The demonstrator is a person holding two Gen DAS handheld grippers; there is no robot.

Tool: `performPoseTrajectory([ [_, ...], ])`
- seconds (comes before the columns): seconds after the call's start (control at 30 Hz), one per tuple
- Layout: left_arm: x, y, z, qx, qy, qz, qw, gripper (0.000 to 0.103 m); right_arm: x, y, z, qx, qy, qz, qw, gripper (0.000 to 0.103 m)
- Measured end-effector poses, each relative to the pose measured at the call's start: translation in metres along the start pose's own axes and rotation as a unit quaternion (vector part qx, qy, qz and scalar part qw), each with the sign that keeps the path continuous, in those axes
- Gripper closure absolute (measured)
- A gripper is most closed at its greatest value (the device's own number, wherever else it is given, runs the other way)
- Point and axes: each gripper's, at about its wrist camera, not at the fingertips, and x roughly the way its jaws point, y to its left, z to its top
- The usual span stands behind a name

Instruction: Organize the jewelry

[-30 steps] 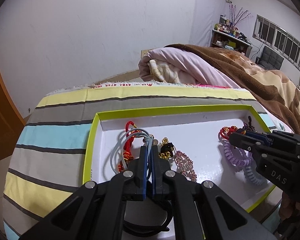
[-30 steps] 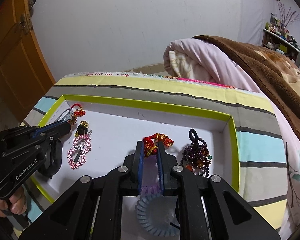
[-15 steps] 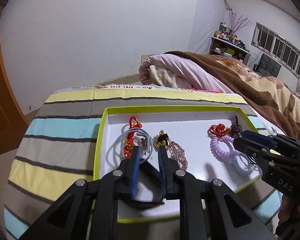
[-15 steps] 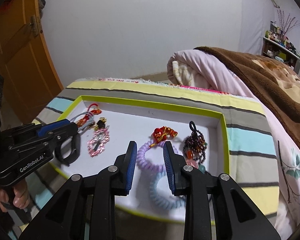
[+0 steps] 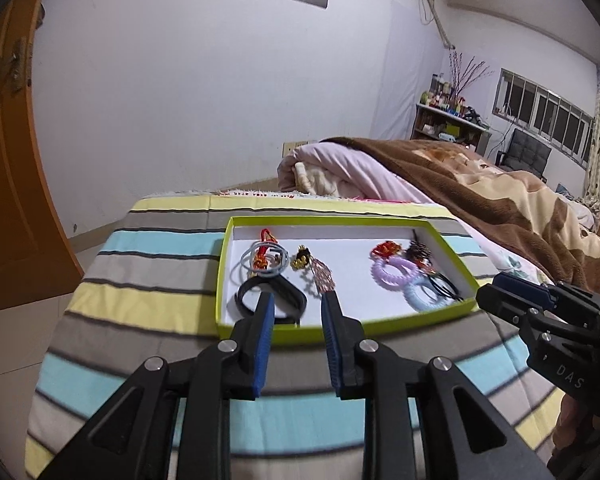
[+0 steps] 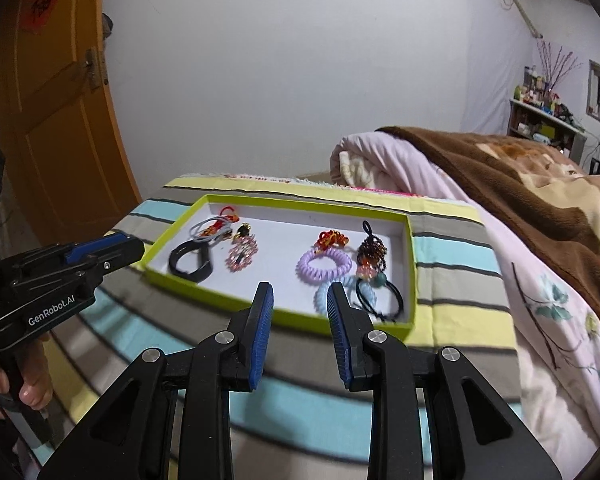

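A white tray with a lime-green rim (image 5: 223, 280) (image 6: 411, 264) lies on the striped bed cover. On its left side are grey hair ties (image 5: 260, 262), a black band (image 5: 290, 294) (image 6: 198, 274) and a pink beaded piece (image 5: 322, 278). On its right side are a purple spiral tie (image 6: 324, 266), a pale blue spiral tie (image 6: 324, 294) and a dark beaded charm (image 6: 372, 250). My left gripper (image 5: 297, 300) hovers short of the tray's near rim, its jaws opening with nothing between them. My right gripper (image 6: 299, 292) stands open and empty before the near right rim.
A folded pink quilt and a brown blanket (image 6: 500, 184) lie to the right of the tray. An orange door (image 6: 52, 120) stands at the left. The striped cover (image 5: 148, 280) stretches around the tray to the bed's edge. A hand (image 6: 28, 384) holds the left gripper's handle.
Both grippers went from shut to open and drew back and up from inside the tray. The grey ties and the purple spiral tie now lie free in the tray.
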Motion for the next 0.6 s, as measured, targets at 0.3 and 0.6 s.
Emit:
performPoseTrajectory([
  [0.3,-0.053,-0.012,-0.032,0.012,-0.031,0.004,0.9994,0.077,-0.052,0.013,-0.034,0.006,-0.024,-0.004,1.0,0.074],
  [0.6,-0.093,-0.02,-0.066,0.012,-0.048,0.017,0.9986,0.076,-0.097,0.028,-0.068,0.006,-0.042,-0.01,0.999,0.074],
])
